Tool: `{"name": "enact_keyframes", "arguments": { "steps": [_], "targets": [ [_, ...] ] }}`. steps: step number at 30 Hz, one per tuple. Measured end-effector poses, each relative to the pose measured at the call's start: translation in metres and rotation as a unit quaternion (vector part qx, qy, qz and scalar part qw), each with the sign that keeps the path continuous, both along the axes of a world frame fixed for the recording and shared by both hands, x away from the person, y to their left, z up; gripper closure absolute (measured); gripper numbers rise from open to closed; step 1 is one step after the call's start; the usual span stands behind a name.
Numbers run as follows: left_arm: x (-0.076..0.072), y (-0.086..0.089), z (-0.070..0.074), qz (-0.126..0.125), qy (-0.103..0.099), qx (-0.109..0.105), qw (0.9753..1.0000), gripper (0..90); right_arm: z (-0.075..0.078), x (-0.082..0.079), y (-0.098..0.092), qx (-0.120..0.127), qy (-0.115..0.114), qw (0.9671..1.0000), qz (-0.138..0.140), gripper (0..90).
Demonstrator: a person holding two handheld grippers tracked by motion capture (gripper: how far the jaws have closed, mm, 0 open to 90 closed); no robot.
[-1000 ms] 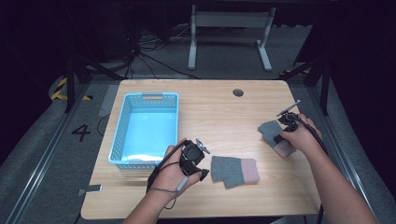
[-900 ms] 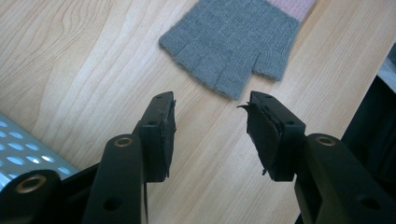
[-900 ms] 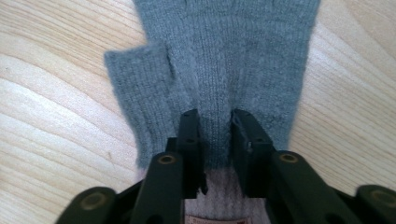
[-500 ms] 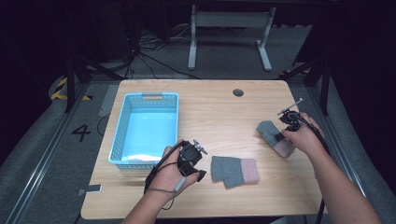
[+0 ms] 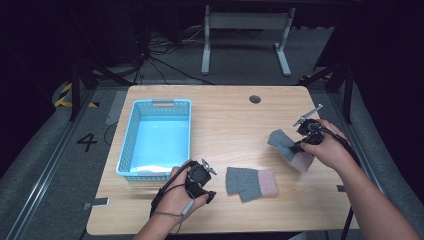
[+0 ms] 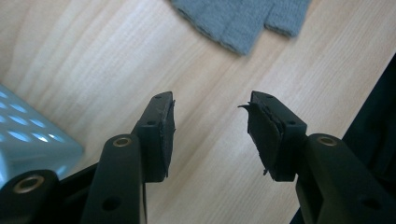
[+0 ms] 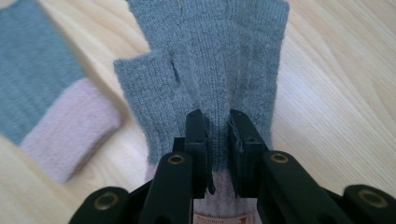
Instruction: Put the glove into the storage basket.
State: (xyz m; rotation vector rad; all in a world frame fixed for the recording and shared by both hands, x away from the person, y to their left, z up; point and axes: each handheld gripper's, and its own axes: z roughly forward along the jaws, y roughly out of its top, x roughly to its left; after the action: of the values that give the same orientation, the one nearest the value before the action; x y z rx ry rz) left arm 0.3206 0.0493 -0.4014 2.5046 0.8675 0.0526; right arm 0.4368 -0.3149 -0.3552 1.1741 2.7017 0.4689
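Gloves come first: two of them sit on the wooden table (image 5: 230, 125). One glove (image 5: 289, 149) is pinched in the right gripper (image 7: 217, 135), whose jaws squeeze the grey knit just above the pink cuff. Since half a second ago this glove and the right hand have moved a little toward the middle of the table, and its grey end lifts up. The other glove (image 5: 251, 182) lies flat near the front edge, same spot as before. The left gripper (image 6: 210, 135) has its jaws wide apart with nothing between them, beside that flat glove, and has not moved. One blue basket (image 5: 131, 145) sits on the left side.
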Motion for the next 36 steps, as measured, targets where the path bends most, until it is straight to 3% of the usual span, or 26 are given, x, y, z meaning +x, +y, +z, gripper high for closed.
{"name": "enact_keyframes", "arguments": {
  "steps": [6, 8, 19, 26, 29, 31, 36],
  "targets": [
    [-0.009, 0.002, -0.011, -0.007, 0.003, -0.006, 1.0, 52.1, 0.006, -0.013, 0.015, 0.002, -0.004, 0.9993, 0.036, 79.7],
    [-0.009, 0.002, -0.014, -0.006, 0.012, -0.005, 0.9999, 52.2, 0.007, -0.017, 0.02, 0.002, -0.005, 0.9989, 0.048, 79.7],
    [-0.006, 0.004, -0.016, -0.004, 0.015, -0.001, 0.9999, 52.1, 0.015, -0.032, 0.041, -0.002, -0.004, 0.9945, 0.105, 79.5],
    [-0.002, 0.009, -0.017, 0.002, 0.015, -0.004, 0.9999, 52.1, 0.017, -0.039, 0.056, -0.012, -0.001, 0.9869, 0.161, 79.5],
    [0.0, 0.011, -0.017, 0.005, 0.015, -0.004, 0.9999, 52.2, 0.016, -0.04, 0.064, -0.021, 0.008, 0.9806, 0.195, 79.5],
    [0.001, 0.011, -0.017, 0.007, 0.015, -0.005, 0.9999, 52.2, 0.015, -0.041, 0.068, -0.026, 0.013, 0.9784, 0.205, 79.5],
    [0.001, 0.011, -0.017, 0.005, 0.014, -0.005, 0.9999, 52.2, 0.01, -0.043, 0.077, -0.039, 0.012, 0.9693, 0.242, 79.5]
  ]
}}
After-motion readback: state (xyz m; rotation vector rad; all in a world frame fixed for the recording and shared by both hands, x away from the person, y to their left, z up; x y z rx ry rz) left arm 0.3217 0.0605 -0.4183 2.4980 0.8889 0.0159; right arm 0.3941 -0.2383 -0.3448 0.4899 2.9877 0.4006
